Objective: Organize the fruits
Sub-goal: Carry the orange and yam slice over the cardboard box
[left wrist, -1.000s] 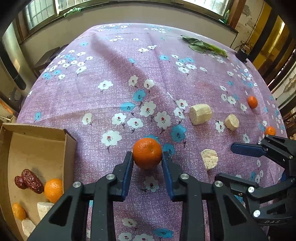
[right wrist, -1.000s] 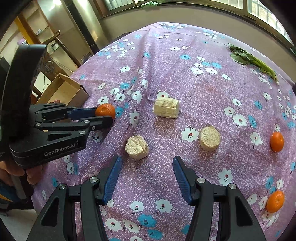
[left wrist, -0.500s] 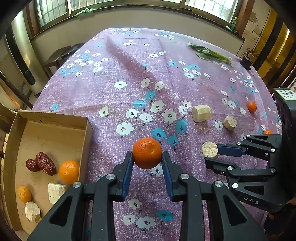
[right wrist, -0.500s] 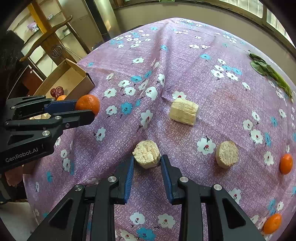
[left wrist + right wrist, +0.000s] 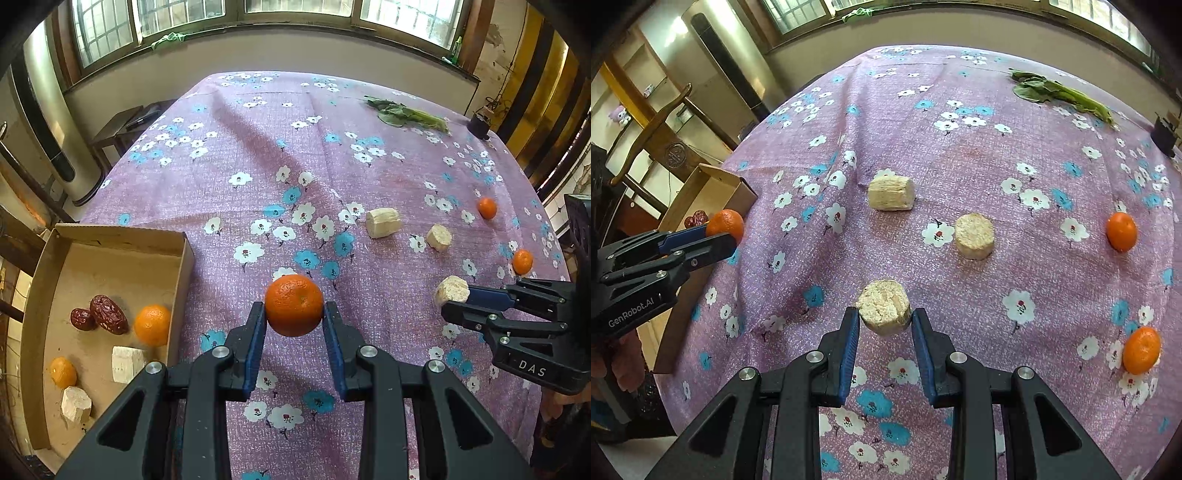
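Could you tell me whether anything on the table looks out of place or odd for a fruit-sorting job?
Yes: a bunch of leafy greens lies alone at the table's far end, away from the oranges and pale chunks, and it is not fruit. A small dark object sits near it at the edge; I cannot tell what it is.

The worktop wears a purple flowered cloth. On it lie two pale cut chunks, two tangerines and leafy greens. A cardboard box sits at its left edge
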Motion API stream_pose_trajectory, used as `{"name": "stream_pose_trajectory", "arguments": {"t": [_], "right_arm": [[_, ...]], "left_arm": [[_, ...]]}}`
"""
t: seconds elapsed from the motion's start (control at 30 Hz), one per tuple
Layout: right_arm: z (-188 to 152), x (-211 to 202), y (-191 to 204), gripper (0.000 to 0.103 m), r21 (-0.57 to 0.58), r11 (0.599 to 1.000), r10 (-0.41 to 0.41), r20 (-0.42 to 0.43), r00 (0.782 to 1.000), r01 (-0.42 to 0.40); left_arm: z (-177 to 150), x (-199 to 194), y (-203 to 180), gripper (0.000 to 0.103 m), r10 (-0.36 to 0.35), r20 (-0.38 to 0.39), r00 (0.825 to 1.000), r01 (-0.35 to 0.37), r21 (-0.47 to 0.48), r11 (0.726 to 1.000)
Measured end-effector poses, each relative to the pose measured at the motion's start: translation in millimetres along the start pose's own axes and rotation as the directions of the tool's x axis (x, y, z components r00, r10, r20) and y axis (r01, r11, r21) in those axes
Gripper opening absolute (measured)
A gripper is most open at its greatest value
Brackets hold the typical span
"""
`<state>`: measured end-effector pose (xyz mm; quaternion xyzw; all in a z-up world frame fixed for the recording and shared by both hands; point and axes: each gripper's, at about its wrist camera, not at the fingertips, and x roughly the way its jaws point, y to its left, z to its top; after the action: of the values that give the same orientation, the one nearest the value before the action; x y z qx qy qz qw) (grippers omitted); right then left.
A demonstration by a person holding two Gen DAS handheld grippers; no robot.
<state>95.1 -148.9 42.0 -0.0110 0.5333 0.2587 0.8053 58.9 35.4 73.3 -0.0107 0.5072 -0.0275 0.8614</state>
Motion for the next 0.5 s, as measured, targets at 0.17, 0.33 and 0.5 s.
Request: {"name": "stream_pose_trajectory", "arguments": {"t": [0.17, 0.33, 0.5], "right_arm": [[-5.2, -18.5, 4.6, 0.032, 0.0, 1.0, -0.025, 0.025, 0.999, 0.025], [-8.9, -35.0, 11.7, 0.032, -0.003, 0.999, -0.038, 0.053, 0.998, 0.038], [-13.7, -48.8, 23.1, 0.032, -0.02, 0.999, -0.042, 0.077, 0.996, 0.044]], "left_arm": [[-6.5, -9.9, -3.3, 0.03, 0.004, 0.014, 1.0, -0.004, 0.004, 1.0], [-11.9, -21.3, -5.6, 0.03, 0.015, 0.033, 0.999, -0.015, 0.012, 1.0], [-15.3, -32.5, -5.9, 0.03, 0.026, 0.064, 0.998, -0.027, 0.014, 1.0]]}}
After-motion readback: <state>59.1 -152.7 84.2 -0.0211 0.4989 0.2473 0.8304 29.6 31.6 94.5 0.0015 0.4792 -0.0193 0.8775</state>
